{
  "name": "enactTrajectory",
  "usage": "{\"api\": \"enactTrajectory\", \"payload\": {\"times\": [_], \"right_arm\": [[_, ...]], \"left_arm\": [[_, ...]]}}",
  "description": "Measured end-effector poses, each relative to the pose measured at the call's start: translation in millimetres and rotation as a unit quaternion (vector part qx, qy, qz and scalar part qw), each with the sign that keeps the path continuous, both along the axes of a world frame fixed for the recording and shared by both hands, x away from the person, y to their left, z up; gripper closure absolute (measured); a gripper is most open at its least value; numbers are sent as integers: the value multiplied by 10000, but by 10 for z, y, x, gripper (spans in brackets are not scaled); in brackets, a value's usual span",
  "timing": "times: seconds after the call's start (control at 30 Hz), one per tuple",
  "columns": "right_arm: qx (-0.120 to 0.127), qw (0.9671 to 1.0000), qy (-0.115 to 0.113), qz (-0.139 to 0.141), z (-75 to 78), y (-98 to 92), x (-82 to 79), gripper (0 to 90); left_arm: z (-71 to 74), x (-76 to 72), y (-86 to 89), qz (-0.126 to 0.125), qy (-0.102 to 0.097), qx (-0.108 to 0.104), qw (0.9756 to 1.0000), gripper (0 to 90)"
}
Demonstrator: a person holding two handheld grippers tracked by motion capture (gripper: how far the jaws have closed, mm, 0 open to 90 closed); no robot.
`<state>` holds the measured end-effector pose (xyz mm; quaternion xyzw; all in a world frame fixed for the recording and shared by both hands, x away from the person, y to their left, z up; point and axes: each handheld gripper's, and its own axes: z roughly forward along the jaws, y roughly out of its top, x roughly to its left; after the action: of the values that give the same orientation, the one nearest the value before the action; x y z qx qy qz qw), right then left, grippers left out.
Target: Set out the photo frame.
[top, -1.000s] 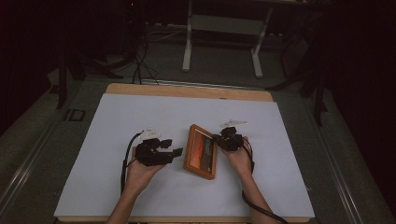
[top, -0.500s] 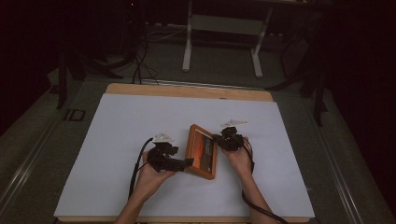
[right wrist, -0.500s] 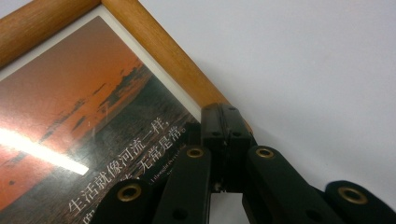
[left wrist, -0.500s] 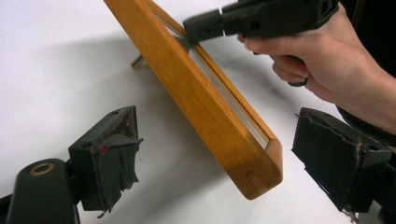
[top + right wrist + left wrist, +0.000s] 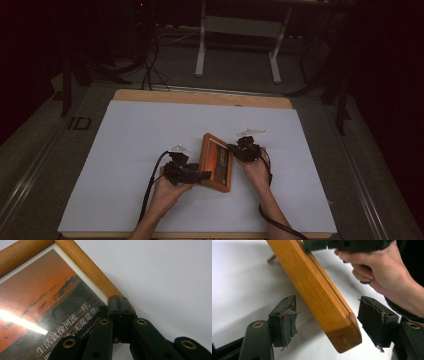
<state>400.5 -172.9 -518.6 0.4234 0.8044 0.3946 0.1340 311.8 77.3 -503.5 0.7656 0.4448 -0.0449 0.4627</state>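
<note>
Just right of the table's (image 5: 125, 140) centre, the right gripper (image 5: 239, 150) sits clenched at the frame's (image 5: 216, 162) 3 o'clock edge, while the left gripper (image 5: 327, 322), spread apart and just narrowing, straddles the raised 6 o'clock corner; a crooked bite could twist it loose.

Picture frame (image 5: 216, 162) on the table (image 5: 125, 145), between left claw (image 5: 202, 176) and right claw (image 5: 233, 148).

The sunset print in the wooden picture frame (image 5: 82, 267) carries white Chinese lines reading, as far as the angle allows, "生活就像河流一样, 无常是常", with a smaller Latin-letter line beneath too blurred to read.
</note>
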Motion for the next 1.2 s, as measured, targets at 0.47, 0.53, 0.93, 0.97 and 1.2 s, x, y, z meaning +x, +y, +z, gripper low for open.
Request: {"api": "enactTrajectory", "payload": {"times": [0.47,0.53,0.93,0.97,1.2], "right_arm": [[-7,10000,-23,32,2,-3,0,900],[7,10000,-16,39,5,-5,1,900],[237,9997,-85,-29,85,-179,-37,879],[237,9997,-85,-29,85,-179,-37,879],[288,9986,-437,49,272,-314,-218,808]], "left_arm": [[-37,34,-7,-144,230,-194,9994,499],[-36,32,-9,-132,231,-178,9995,500],[-73,43,-3,86,266,-117,9995,574],[-66,39,-9,87,227,-116,9996,580],[23,-15,-87,54,-102,-105,9999,631]]}}
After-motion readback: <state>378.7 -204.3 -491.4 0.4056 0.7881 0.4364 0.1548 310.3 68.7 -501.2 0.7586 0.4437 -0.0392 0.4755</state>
